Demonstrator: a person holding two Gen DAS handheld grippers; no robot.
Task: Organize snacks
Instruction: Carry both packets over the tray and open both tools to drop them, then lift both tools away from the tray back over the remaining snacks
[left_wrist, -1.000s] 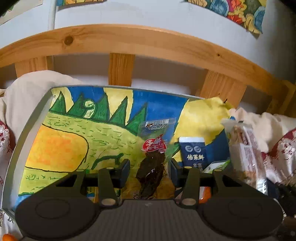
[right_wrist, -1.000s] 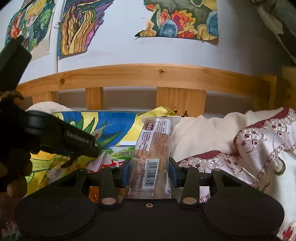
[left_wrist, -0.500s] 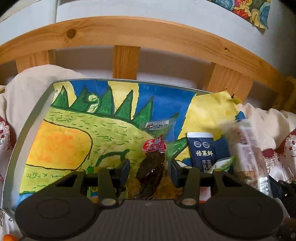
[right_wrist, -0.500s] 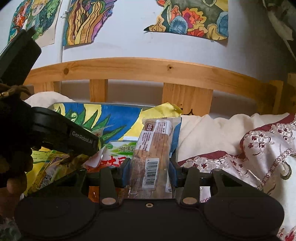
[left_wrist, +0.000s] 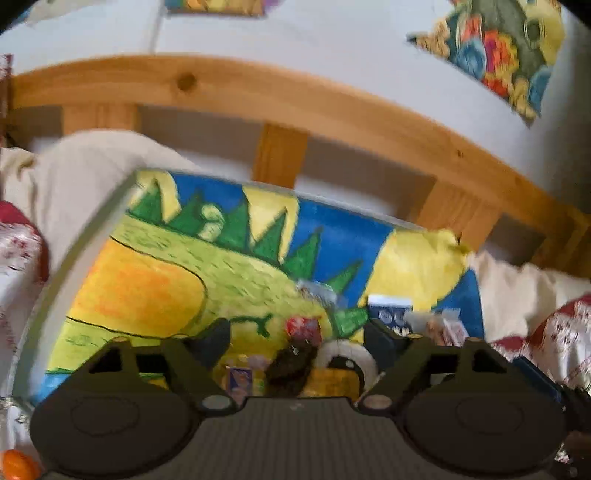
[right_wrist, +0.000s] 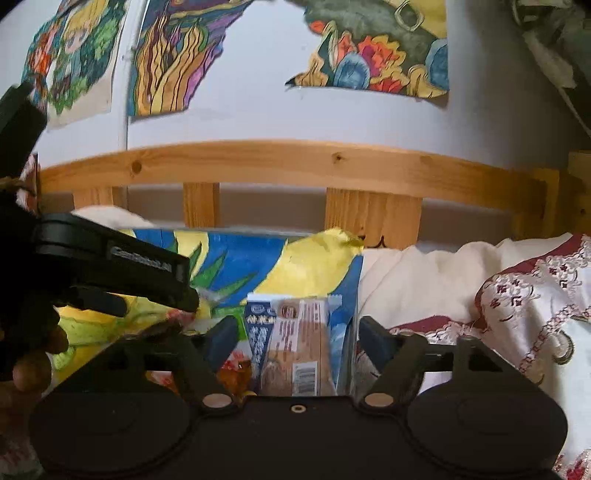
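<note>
My left gripper (left_wrist: 299, 339) has its jaws opening wide over the painted tray (left_wrist: 147, 277). A dark dried-snack packet with a red label (left_wrist: 295, 360) lies between them, free of the pads. In the right wrist view my right gripper (right_wrist: 297, 334) is also opening. A long brown biscuit packet (right_wrist: 301, 347) rests between its fingers, untouched by either pad, partly over a blue-and-white packet (right_wrist: 258, 332). The left gripper (right_wrist: 177, 291) reaches in from the left, held by a person's hand (right_wrist: 29, 365).
Several small packets and a white ring-shaped item (left_wrist: 347, 356) crowd the tray's near right corner. A wooden bed rail (right_wrist: 295, 166) runs behind the tray. A cream and maroon patterned cloth (right_wrist: 498, 302) lies to the right. Paintings hang on the wall.
Both grippers went from shut to wide open and let go of their packets. The biscuit packet dropped lower onto the tray. The left view swung, and the tray now sits further right in it.
</note>
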